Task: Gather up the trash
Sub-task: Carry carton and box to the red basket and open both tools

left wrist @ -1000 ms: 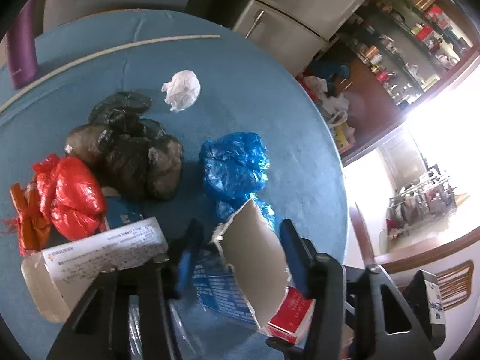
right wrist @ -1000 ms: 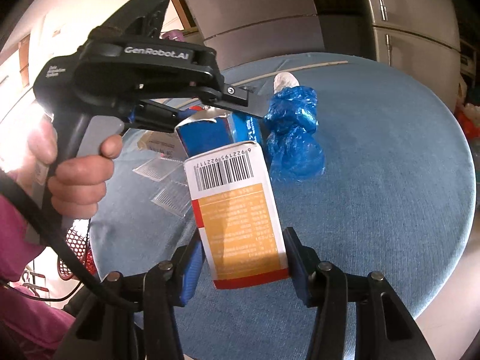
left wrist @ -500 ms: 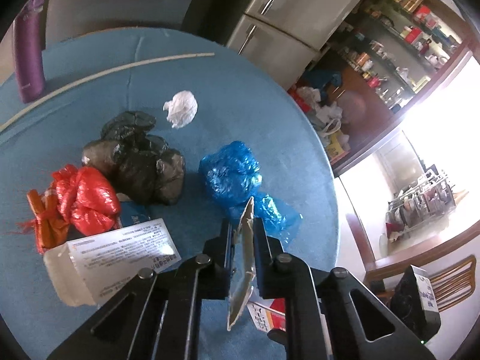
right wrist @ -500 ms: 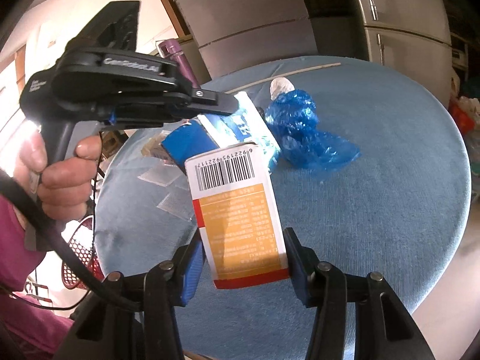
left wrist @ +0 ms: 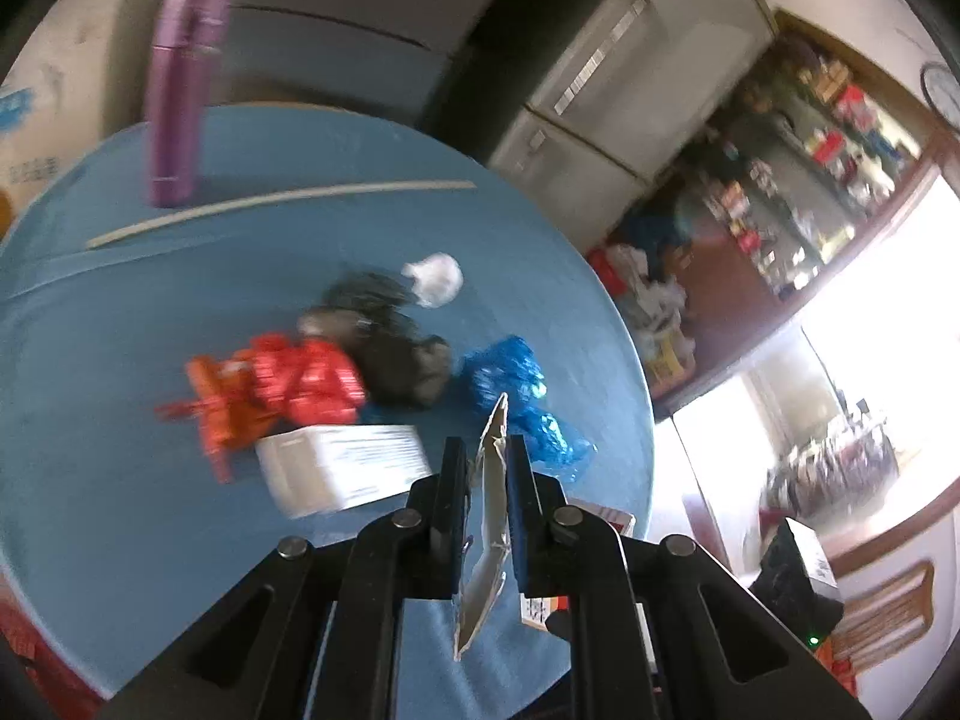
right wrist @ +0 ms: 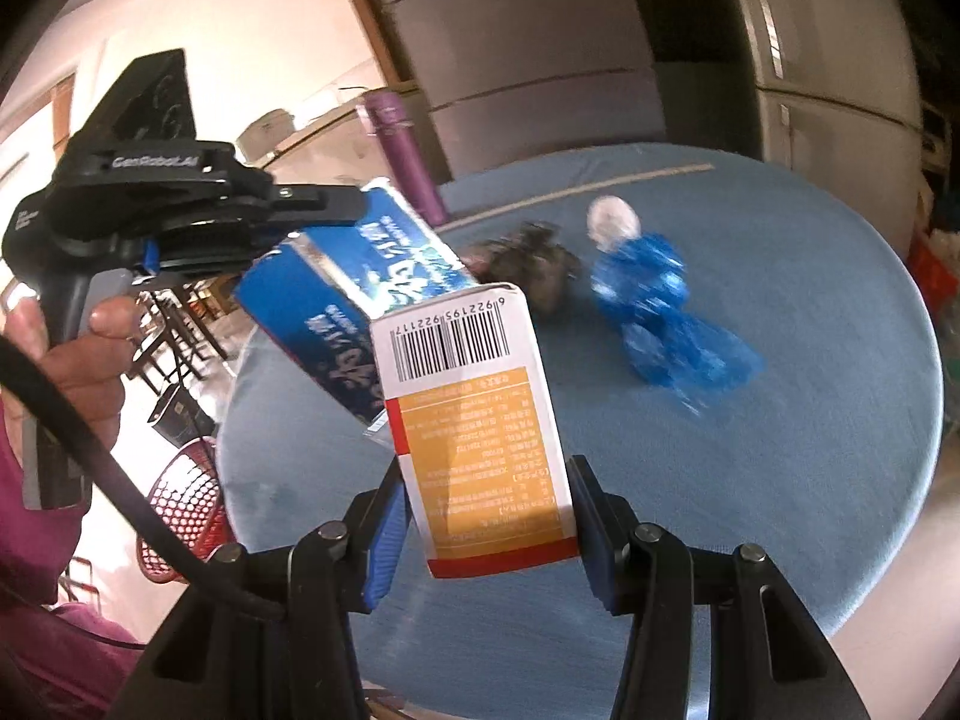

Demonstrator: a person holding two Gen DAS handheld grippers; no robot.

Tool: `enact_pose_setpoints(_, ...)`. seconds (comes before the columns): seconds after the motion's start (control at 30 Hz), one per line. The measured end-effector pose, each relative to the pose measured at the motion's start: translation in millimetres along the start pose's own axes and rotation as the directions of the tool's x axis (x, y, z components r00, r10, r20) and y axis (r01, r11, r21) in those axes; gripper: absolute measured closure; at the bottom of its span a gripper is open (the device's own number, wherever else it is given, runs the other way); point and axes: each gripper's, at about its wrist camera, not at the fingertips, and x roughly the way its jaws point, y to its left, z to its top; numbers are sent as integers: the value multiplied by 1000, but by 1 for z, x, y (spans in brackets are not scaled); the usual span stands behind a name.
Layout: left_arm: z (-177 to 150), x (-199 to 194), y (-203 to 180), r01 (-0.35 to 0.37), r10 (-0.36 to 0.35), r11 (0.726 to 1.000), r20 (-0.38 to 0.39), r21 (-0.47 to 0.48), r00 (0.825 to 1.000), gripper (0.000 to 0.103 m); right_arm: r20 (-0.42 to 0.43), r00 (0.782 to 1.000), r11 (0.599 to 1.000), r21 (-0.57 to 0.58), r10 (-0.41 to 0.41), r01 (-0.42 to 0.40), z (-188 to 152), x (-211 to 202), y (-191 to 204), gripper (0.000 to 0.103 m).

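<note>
two pieces are in hand, most of the trash is not yet gathered. the left gripper is clamped narrow on the torn edge of a blue carton, lifted above the round blue table; the right gripper pinches a white-and-orange box with a barcode, just beside the carton. left on the table — a crumpled blue bag, black bags, red bags, a white wad, a labelled white container. the carton looks flattened, ragged, light.
</note>
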Motion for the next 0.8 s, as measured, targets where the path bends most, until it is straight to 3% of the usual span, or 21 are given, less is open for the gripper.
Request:
enact_pose_setpoints(0.2, -15, -75, 32, -154, 161, 985, 97, -72, 982, 90, 1, 996, 992, -87, 91, -91, 18, 13, 51, 50)
enact_pose_setpoints(0.33, -37, -130, 59, -282, 302, 950, 160, -137, 940, 90, -26, 984, 974, -144, 174, -176, 27, 29, 90, 50)
enact_pose_setpoints(0.43, -55, -159, 83, -338, 371, 921, 167, -194, 914, 90, -61, 964, 945, -187, 260, -266, 36, 45, 128, 50)
enact_pose_setpoints(0.53, -80, -187, 116, -445, 489, 855, 132, -266, 862, 90, -108, 932, 905, -222, 347, -363, 37, 62, 169, 50)
enact_pose_setpoints(0.7, -127, -212, 174, -532, 586, 749, 22, -395, 810, 90, -242, 860, 826, -253, 450, -504, 29, 101, 236, 50)
enact_pose_setpoints(0.8, -157, -218, 205, -558, 605, 692, -54, -458, 795, 90, -325, 821, 791, -257, 470, -555, 20, 128, 272, 50)
